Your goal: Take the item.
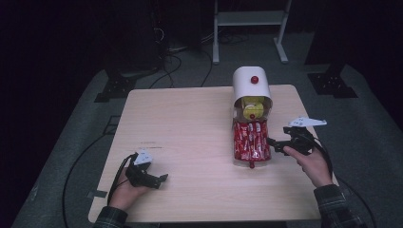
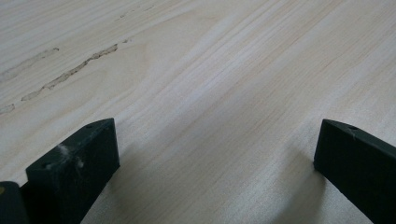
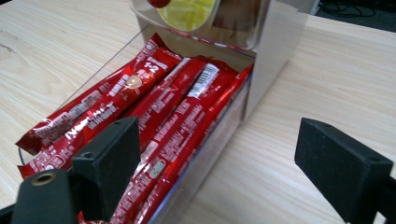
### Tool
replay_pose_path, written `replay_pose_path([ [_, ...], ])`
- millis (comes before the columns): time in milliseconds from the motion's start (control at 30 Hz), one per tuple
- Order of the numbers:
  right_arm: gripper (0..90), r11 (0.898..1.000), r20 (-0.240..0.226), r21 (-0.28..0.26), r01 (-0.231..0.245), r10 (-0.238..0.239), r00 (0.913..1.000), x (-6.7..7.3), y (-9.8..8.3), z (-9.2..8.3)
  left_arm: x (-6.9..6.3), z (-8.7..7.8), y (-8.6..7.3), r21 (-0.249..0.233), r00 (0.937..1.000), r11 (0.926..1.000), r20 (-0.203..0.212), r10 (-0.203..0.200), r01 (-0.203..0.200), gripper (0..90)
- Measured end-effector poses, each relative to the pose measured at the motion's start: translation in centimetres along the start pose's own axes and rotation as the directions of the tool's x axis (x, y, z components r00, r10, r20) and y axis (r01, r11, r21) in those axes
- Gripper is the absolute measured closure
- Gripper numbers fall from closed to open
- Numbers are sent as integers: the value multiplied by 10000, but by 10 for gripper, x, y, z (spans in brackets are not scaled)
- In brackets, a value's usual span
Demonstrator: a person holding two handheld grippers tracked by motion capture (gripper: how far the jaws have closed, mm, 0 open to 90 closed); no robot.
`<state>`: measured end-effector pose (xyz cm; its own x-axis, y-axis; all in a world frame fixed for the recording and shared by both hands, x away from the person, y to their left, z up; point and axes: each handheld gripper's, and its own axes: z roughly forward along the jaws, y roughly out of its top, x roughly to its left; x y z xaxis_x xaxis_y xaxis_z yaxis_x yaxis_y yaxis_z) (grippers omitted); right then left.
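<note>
My right gripper (image 3: 219, 154): both jaws are cut by the bottom edge in the right gripper view. Left jaw covers the near ends of the red sachets (image 3: 173, 116) in the clear drawer (image 3: 219, 135). Printing on the sachets is too blurred to read, apart from "1+2". Ahead of my jaws, the yellow pod (image 3: 189, 11) is cut by the top edge; what lies behind it is in shadow, possibly more pods.

My left gripper (image 2: 215, 149): jaws clipped at bottom and right edges. High view: the person's left hand (image 1: 124, 190) is mostly hidden under it; its jaw tips are too small to separate.
</note>
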<state>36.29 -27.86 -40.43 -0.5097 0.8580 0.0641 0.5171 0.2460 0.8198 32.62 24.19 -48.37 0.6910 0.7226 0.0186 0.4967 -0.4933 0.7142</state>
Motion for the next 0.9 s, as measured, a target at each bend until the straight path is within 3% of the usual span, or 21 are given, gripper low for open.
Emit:
replay_pose_path([
  [900, 139, 9993, -577, 140, 338, -330, 9978, 24, 11, 20, 0, 0, 0, 1, 10000, 10000, 0, -1, 1, 0],
])
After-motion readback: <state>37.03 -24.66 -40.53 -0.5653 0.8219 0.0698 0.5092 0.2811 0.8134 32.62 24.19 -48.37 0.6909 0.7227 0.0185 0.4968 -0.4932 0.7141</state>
